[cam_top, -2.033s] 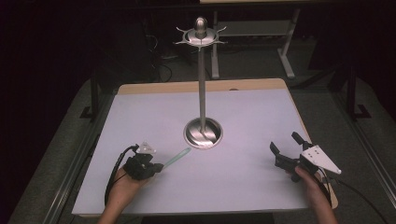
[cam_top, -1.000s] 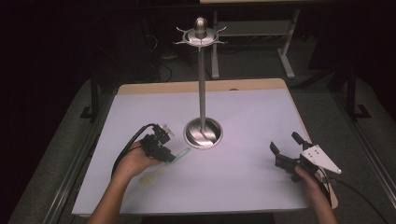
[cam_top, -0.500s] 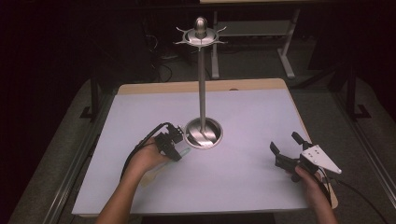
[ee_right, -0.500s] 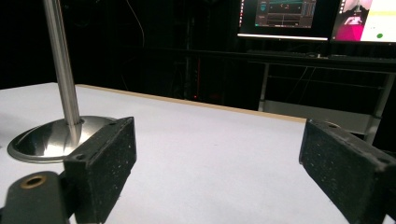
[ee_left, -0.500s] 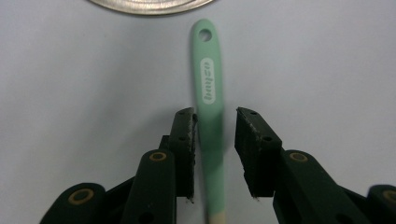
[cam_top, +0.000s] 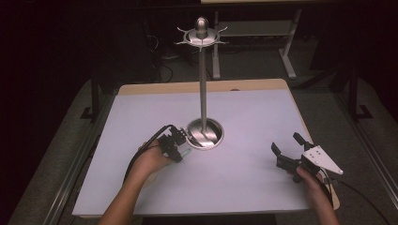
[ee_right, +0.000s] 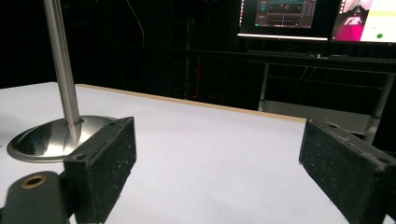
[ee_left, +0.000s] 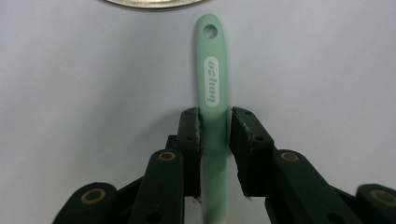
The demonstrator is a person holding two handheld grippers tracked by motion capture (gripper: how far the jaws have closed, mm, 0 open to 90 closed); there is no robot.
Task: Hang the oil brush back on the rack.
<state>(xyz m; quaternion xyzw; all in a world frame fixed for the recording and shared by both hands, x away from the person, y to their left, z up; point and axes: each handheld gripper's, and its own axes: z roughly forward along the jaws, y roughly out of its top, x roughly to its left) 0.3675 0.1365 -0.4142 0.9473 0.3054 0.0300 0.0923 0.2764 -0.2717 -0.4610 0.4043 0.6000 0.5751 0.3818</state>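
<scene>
While my right tool [cam_top: 287, 151] waits with jaws apart, my left tool [ee_left: 214, 128] clamps the green handle [ee_left: 212, 74], its hanging hole pointing toward the stand [cam_top: 203, 117].

One stand [cam_top: 203, 93], one green utensil [ee_left: 212, 93]

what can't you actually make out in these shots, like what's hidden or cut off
- Green handle, left gripper view: its working end runs off the bottom edge between the left tongs, so what kind of utensil it is stays unknown.
- Same handle, high view: mostly hidden under the hand and tongs.
- Stand base, left gripper view: cut by the top edge.
- Stand pole, right gripper view: its top runs off the frame.
- Monitor screens, right gripper view: text too small to read.
</scene>
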